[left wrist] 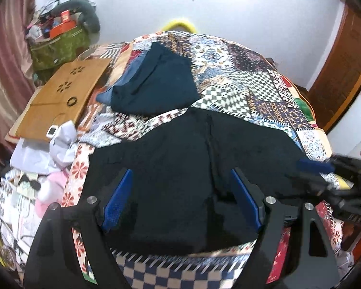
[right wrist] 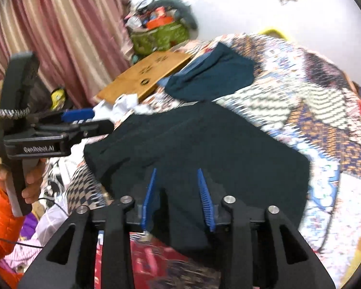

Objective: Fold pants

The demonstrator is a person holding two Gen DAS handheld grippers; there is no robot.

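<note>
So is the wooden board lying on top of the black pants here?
No, the wooden board lies off to the side on the patterned bedspread, apart from the black pants, which lie spread nearer the camera.

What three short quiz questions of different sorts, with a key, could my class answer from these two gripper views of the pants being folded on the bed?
1. True or false: the left gripper is clamped shut on the black pants.
2. Multiple choice: what lies just beyond the black pants on the patchwork bedspread? A) a red towel B) a dark teal garment C) a white pillow
3. Fill in: the flat board with cut-out flower shapes beside the bed is made of ____.

Key:
1. False. Its jaws stand wide apart above the cloth.
2. B, the dark teal garment.
3. Wood, the wooden board.
</note>
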